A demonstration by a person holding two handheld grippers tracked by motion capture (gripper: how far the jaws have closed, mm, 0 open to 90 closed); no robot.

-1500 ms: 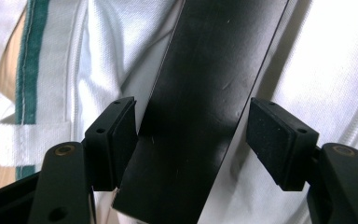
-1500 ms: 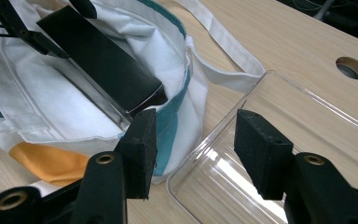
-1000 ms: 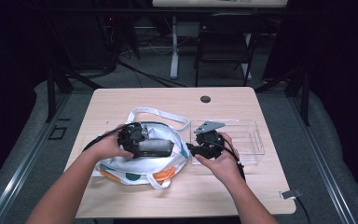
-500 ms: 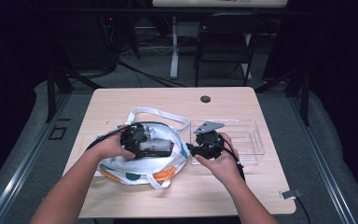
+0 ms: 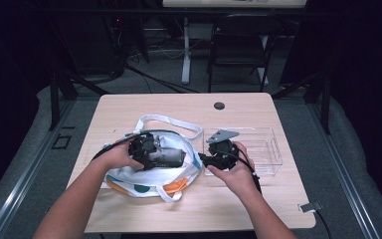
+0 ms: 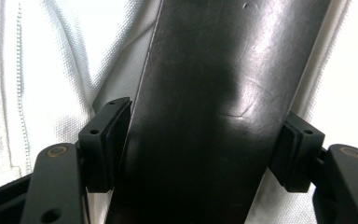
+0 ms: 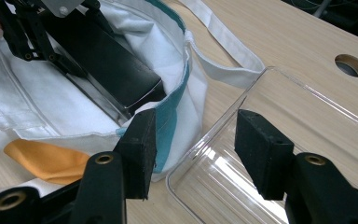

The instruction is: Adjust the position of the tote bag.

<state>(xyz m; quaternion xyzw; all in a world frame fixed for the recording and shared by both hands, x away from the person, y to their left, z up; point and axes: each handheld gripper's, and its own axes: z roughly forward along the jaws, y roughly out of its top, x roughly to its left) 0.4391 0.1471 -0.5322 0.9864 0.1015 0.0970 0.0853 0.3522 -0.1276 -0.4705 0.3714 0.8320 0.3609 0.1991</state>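
A white tote bag [image 5: 144, 179] with teal trim and an orange patch lies on the wooden table [image 5: 179, 107]. My left gripper [image 5: 166, 157] reaches into its mouth, shut on a glossy black box [image 5: 176, 159]. In the left gripper view both pads [image 6: 107, 140] press the sides of the black box [image 6: 205, 93], with white bag cloth [image 6: 51, 70] behind. My right gripper [image 5: 203, 160] stands open just right of the bag, nothing between its jaws. In the right gripper view the right gripper [image 7: 193, 140] hovers by the bag's teal rim [image 7: 172, 116], and the black box [image 7: 107, 60] slants into the bag.
A clear plastic tray [image 5: 263, 149] lies right of the bag, under my right hand; its near corner [image 7: 205, 182] shows between the right jaws. The bag's white strap [image 5: 171, 122] loops toward the table's back. A cable hole [image 5: 219, 105] sits near the far edge.
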